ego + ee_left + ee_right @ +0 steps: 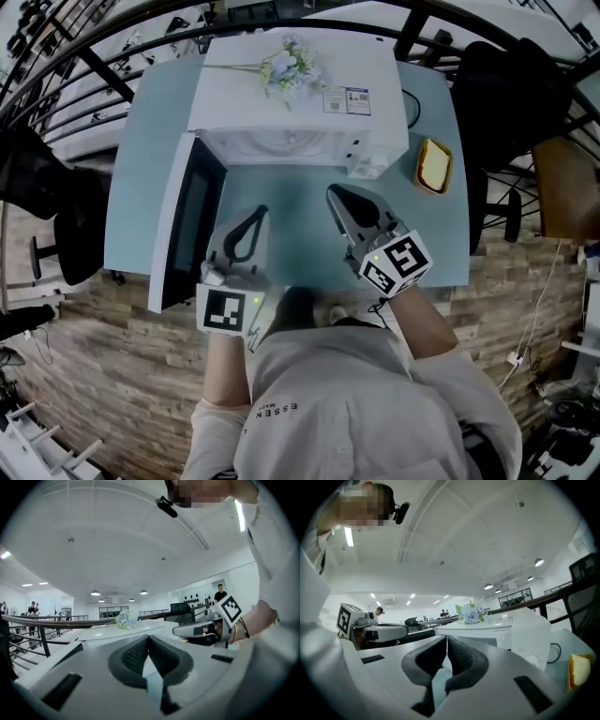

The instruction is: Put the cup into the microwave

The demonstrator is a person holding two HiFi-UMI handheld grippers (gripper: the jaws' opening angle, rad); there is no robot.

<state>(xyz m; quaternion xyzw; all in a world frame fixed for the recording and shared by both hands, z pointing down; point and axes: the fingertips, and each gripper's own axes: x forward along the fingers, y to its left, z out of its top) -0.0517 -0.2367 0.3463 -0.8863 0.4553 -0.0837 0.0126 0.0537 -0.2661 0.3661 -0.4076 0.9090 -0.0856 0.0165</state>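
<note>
Closest in is the person's white shirt [356, 403], with both forearms reaching forward over a pale blue table [141, 169]. Each hand holds a gripper roughly level above the tabletop, side by side and apart.

Left gripper [261, 211]: its marker cube [230, 309] sits just ahead of the wrist. In its own view [148, 637] the dark ribbed pads meet at the tips, with nothing clamped.

Right gripper [332, 192]: its marker cube [398, 262] is turned slightly outward. Its own view [446, 638] also shows the pads closed against each other and empty.

Beyond them stands a white microwave [234, 98]. Its door [187, 225] is swung wide open to the left, reaching toward the near table edge. A sprig of flowers [291, 66] lies on its top beside a label [347, 98]. A yellow thing [434, 164] rests on the table just right of the microwave.

The cup cannot be picked out with certainty. A pale round shape [281, 142] shows inside the open cavity, and whether that is the cup or the turntable cannot be told.
</note>
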